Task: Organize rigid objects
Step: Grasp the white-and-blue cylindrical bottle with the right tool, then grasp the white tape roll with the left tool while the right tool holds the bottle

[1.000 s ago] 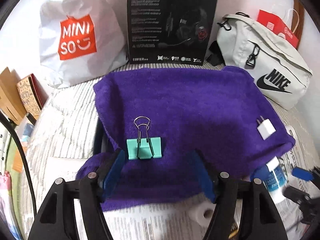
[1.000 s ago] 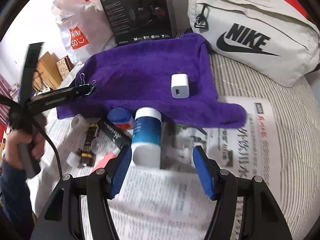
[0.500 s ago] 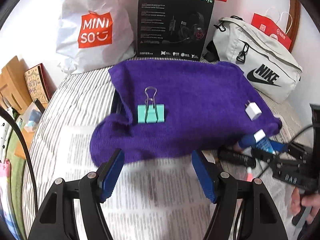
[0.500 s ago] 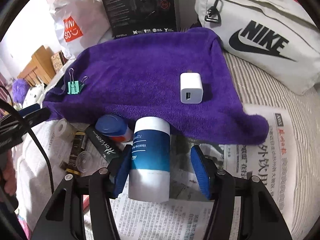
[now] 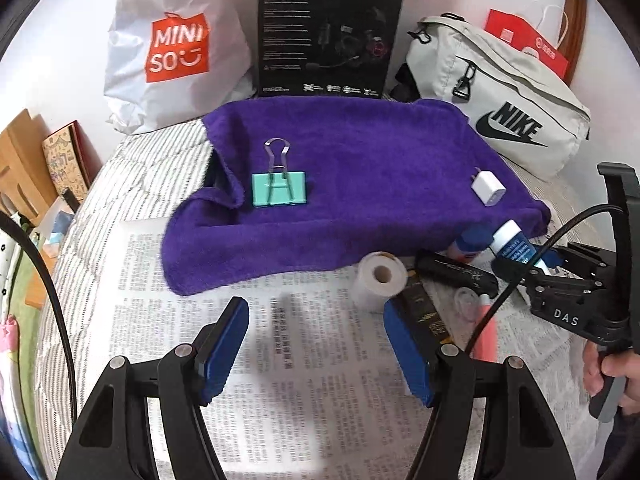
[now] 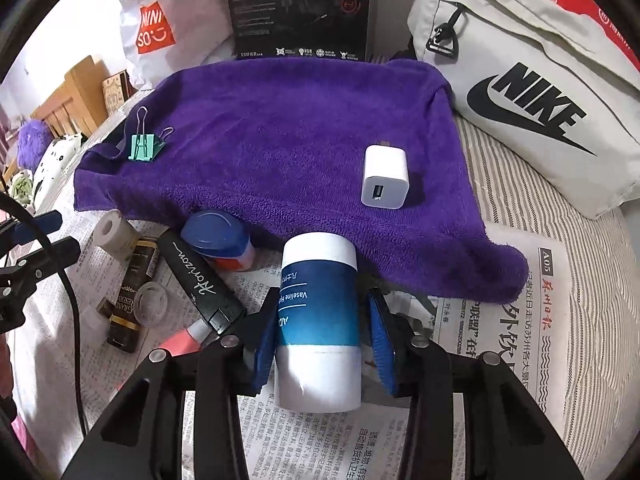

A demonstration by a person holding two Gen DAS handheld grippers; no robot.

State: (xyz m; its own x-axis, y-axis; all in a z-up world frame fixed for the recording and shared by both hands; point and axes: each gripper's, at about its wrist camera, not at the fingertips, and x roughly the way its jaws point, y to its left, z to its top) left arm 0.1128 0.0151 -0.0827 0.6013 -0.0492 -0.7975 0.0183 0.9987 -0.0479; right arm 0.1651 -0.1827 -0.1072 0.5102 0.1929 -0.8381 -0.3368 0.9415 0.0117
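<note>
1. My right gripper (image 6: pixel 320 340) is closing on the tube (image 6: pixel 318 320), a white-and-blue cylinder lying on the newspaper (image 6: pixel 400 440) just off the towel's (image 6: pixel 300 132) near edge. The tube sits between the blue pads; the left pad looks to be on its side, the right pad looks a sliver off, so I don't count it as gripped yet.

2. To do this well, I'd let the pads seat on the blue band around the tube's middle, square to its long axis. It is round and smooth, so I judge an off-centre pinch could make it roll or squirt forward.

3. I'd lift straight up before carrying, because the towel's near hem lies right at the tube's far cap and could drag.

4. My left gripper (image 5: pixel 316 352) hangs with jaws spread and nothing between them, over bare newspaper in front of the towel.

5. Crowding: left of the tube lie a blue-capped jar (image 6: pixel 218 240), a black tube (image 6: pixel 200 284), a dark gold-lettered stick (image 6: pixel 128 308) and a tape roll (image 6: pixel 114 232), close together. I'd keep my left pad from sweeping them.

6. Open room: on the towel, the clip (image 6: pixel 142 146) sits near the left edge and the charger (image 6: pixel 385 178) towards the right, well apart. The stretch between them is free, as is the newspaper right of the tube.

7. The bag (image 6: pixel 520 92) bounds the far right corner.
</note>
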